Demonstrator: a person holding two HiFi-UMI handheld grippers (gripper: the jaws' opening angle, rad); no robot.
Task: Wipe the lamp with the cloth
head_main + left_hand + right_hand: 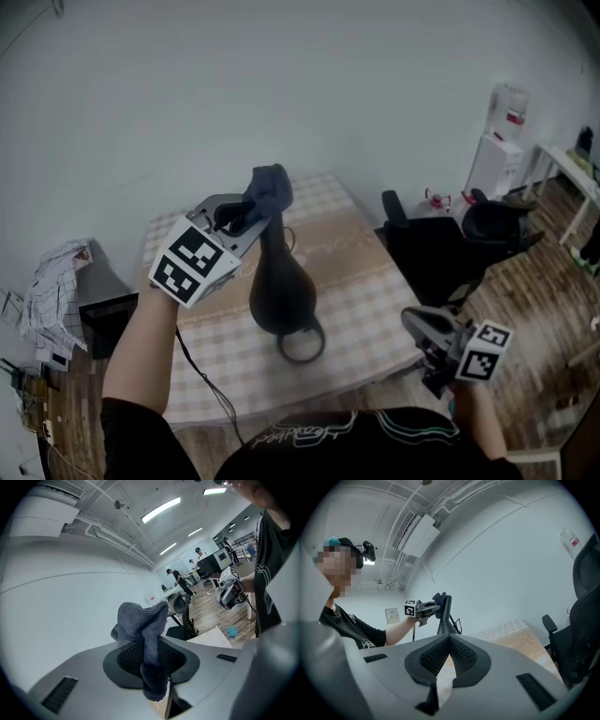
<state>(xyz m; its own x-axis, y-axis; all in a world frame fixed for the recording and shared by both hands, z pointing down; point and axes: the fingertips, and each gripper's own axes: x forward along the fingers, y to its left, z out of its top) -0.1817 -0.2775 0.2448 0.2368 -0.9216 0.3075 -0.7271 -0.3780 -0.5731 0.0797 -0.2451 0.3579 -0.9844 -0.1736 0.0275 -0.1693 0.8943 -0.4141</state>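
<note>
A black lamp (281, 291) with a bulbous body, a thin neck and a ring foot stands in the middle of the checked table (375, 300). My left gripper (246, 217) is shut on a dark grey-blue cloth (269, 190), which it holds against the top of the lamp's neck. In the left gripper view the cloth (143, 630) bunches above the jaws and hangs down between them. My right gripper (433, 345) hovers off the table's near right corner, shut with nothing in it. The right gripper view shows the lamp (446, 616) far ahead with the left gripper (423, 607) at its top.
A black office chair (450, 248) stands right of the table, a white water dispenser (497, 155) behind it. Left of the table are a black box (108, 319) and a crumpled checked sheet (56, 291). A black cable (202, 375) runs off the table's front edge.
</note>
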